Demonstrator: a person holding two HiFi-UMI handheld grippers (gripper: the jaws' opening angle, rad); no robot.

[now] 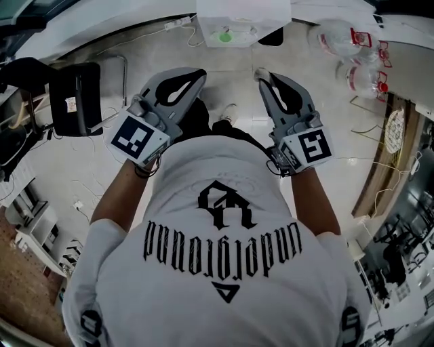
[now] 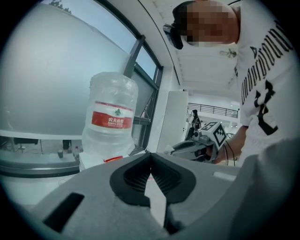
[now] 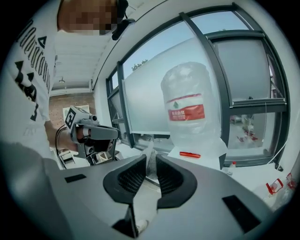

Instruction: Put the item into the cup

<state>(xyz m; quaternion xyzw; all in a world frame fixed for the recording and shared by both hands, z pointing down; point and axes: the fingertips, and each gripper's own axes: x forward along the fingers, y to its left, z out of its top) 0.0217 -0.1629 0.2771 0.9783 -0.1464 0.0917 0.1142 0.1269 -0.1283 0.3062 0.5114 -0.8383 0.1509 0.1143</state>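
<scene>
Both grippers are held up in front of the person's white T-shirt, well above the floor. My right gripper (image 1: 263, 74) (image 3: 151, 159) is shut on a small whitish, translucent item (image 3: 150, 164) that pokes out at the jaw tips (image 1: 260, 72). My left gripper (image 1: 196, 73) (image 2: 150, 157) is shut, its tips touching with nothing between them. Each gripper shows in the other's view: the right gripper (image 2: 201, 145) and the left gripper (image 3: 91, 133). No cup is in view.
A large water bottle with a red label (image 2: 111, 117) (image 3: 190, 108) stands on a white dispenser by the windows. Clear empty bottles (image 1: 352, 47) lie on the floor at the upper right. A black chair (image 1: 74, 98) stands at the left; a white box (image 1: 241, 17) is ahead.
</scene>
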